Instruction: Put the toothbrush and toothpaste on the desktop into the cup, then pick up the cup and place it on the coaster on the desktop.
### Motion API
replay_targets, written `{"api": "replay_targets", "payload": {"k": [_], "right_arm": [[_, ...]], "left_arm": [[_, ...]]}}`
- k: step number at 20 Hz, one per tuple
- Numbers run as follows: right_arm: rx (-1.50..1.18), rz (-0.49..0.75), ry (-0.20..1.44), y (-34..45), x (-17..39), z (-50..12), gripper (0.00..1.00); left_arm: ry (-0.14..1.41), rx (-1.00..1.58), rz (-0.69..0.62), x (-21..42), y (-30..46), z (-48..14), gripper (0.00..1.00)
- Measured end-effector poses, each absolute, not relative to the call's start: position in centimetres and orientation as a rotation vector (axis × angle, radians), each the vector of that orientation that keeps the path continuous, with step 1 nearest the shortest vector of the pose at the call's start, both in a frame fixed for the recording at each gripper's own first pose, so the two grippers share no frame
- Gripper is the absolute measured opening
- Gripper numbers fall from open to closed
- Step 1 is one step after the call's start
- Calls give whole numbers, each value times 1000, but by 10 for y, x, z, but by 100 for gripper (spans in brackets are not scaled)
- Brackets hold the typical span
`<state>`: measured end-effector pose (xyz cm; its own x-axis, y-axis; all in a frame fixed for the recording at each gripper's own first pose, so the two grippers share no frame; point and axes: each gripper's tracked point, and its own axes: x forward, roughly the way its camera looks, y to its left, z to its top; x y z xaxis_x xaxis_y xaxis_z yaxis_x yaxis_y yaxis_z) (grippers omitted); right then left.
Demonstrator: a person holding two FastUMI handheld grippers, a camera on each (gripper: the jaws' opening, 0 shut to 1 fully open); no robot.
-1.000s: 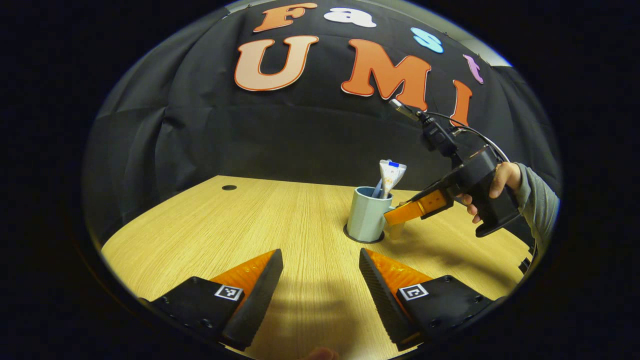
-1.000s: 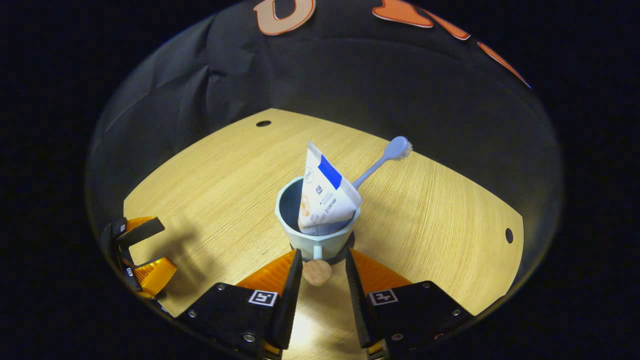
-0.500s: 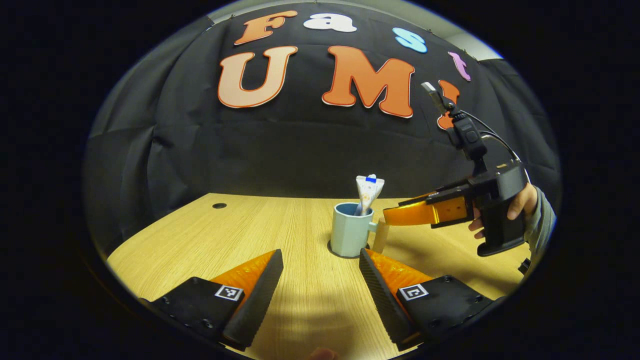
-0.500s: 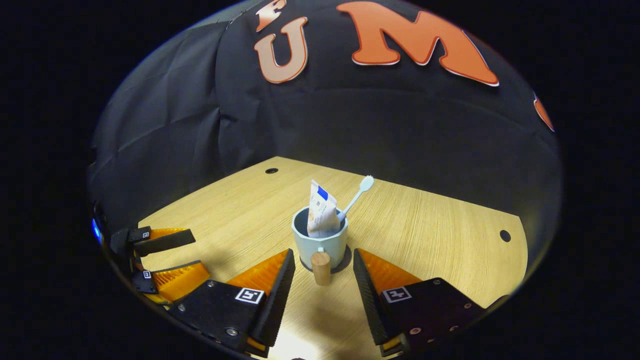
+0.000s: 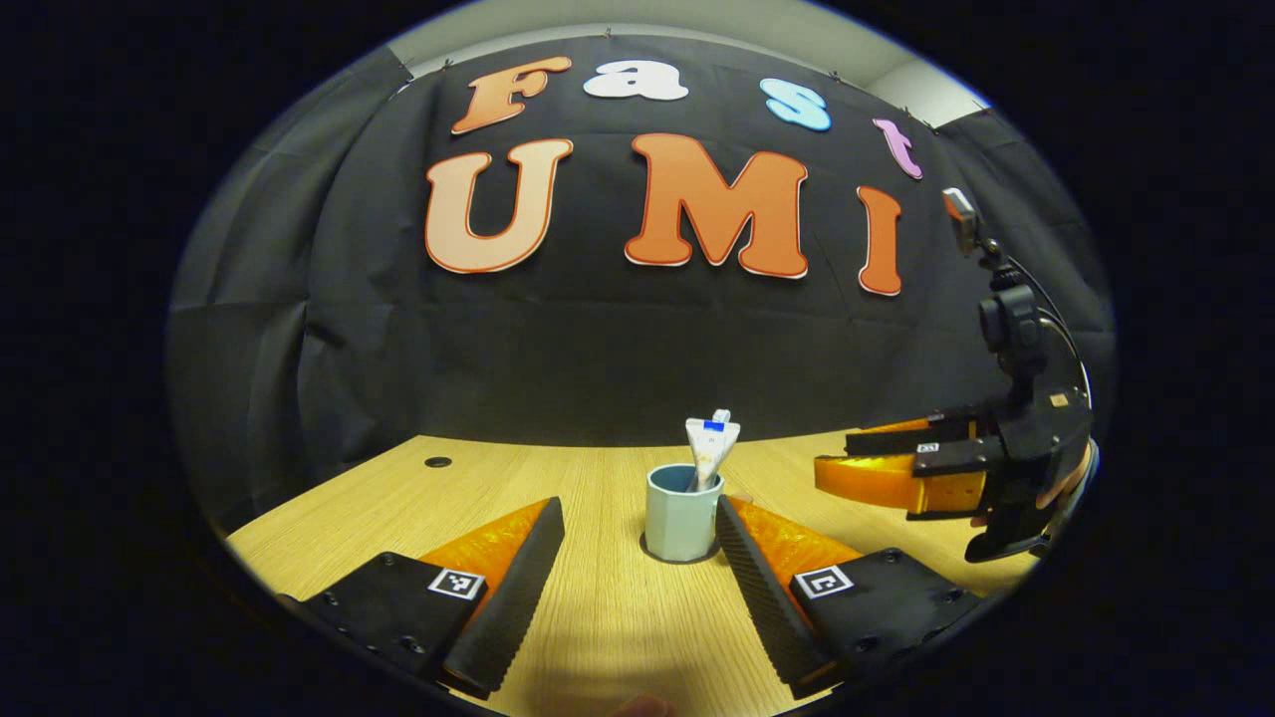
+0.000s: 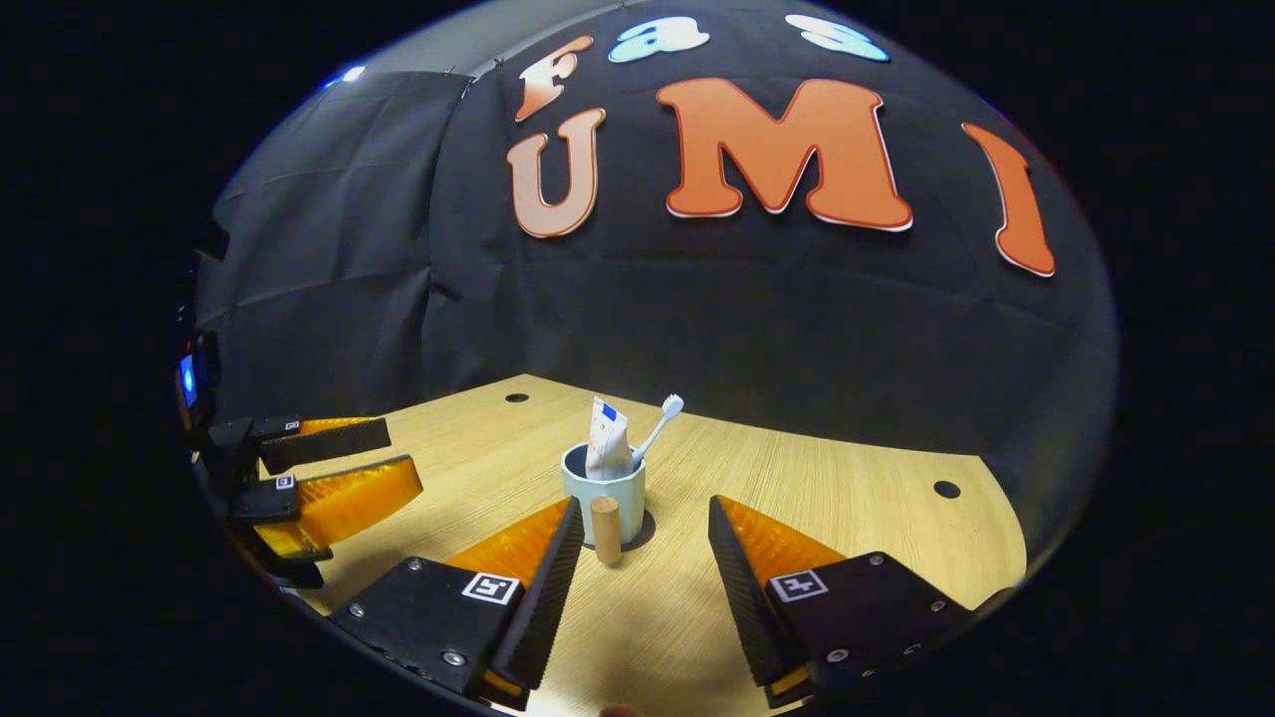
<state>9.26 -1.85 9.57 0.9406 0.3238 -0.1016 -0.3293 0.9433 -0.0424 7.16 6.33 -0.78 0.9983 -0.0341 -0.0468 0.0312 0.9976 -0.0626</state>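
Desktop (image 6: 857, 498) wood, black cloth behind | cup (image 6: 603, 498) seated on coaster (image 5: 652, 550), 12 o'clock | left gripper (image 5: 637, 543), right gripper (image 6: 642, 548) spread wide, nothing held.

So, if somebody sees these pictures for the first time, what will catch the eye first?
Probably the pale blue cup standing mid-desk on a dark coaster, with the toothpaste tube and toothbrush sticking out of it. Next, the two open grippers: the right gripper facing the cup's wooden handle, the left gripper off to the side.
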Motion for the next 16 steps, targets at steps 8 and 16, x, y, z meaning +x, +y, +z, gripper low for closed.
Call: {"api": "replay_targets", "payload": {"k": [8, 16], "right_arm": [[-67, 153, -55, -63, 62, 100, 77], [-65, 49, -181, -95, 31, 116, 77]], "left_arm": [[-37, -62, 5, 62, 61, 18, 97], [-119, -62, 13, 58, 56, 36, 97]]}}
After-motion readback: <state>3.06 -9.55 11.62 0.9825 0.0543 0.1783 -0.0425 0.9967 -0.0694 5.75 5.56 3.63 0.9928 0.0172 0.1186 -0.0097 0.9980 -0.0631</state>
